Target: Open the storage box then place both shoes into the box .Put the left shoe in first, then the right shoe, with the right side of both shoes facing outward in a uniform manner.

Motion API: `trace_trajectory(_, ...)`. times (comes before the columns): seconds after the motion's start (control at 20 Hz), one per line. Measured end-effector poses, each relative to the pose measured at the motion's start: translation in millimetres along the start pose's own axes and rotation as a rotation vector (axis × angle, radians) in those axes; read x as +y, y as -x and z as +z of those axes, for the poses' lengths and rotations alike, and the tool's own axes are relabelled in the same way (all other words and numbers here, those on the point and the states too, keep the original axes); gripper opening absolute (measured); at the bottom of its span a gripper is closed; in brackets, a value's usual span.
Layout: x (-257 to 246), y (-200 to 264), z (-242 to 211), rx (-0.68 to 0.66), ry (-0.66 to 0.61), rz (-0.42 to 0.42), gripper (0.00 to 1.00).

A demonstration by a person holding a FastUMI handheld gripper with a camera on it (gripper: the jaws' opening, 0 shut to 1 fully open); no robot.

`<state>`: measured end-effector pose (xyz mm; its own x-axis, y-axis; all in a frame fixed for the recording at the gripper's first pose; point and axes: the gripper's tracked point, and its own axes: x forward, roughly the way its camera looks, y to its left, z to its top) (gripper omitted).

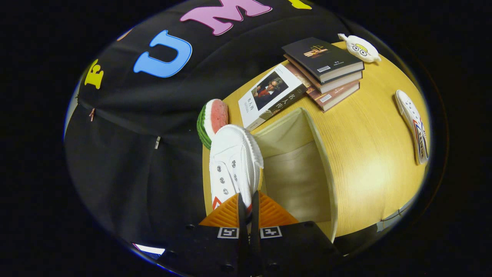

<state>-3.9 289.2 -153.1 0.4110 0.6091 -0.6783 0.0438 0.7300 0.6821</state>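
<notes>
- The gripper (248, 200) is clamped on a white canvas shoe (233, 163); both fingers press on the shoe's collar edge, which runs up between them, and the shoe's toe points away from the fingers.
- The storage box (326, 161) sits just ahead of the fingers and slightly to their right, already open, its pale fabric interior bare; the held shoe hangs at the box's left rim.
- Judged from this, the step in hand is carrying the first shoe to the box; I cannot tell whether it is the left shoe.
- The next move calls for shifting the shoe rightward over the opening, lowering it inside with its right side facing outward, then parting the fingers.
- The second shoe (413, 127) lies well apart, far to the right of the fingers on the wooden table (369, 154), beyond the box.
- Beyond the box, a white book (269, 96) leans on a stack of books (326, 73), with a small white toy (360, 48) past them.
- A watermelon-slice toy (211, 121) sits just beyond the shoe's toe at the table's edge.
- Black cloth walls the booth to the left.
</notes>
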Motion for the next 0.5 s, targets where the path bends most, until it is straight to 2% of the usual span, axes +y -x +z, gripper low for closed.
trace_trajectory(0.25, -9.4, -16.6, -9.0, 0.025, 0.016, -0.050, 0.08)
trace_trajectory(0.35, 13.7, -19.5, -16.9, 0.053, -0.017, 0.045, 0.19)
trace_trajectory(0.4, 19.0, -26.7, -10.9, 0.042, -0.017, 0.072, 0.45)
trace_trajectory(0.5, 14.7, -9.9, -9.4, 0.020, 0.060, 0.066, 0.98)
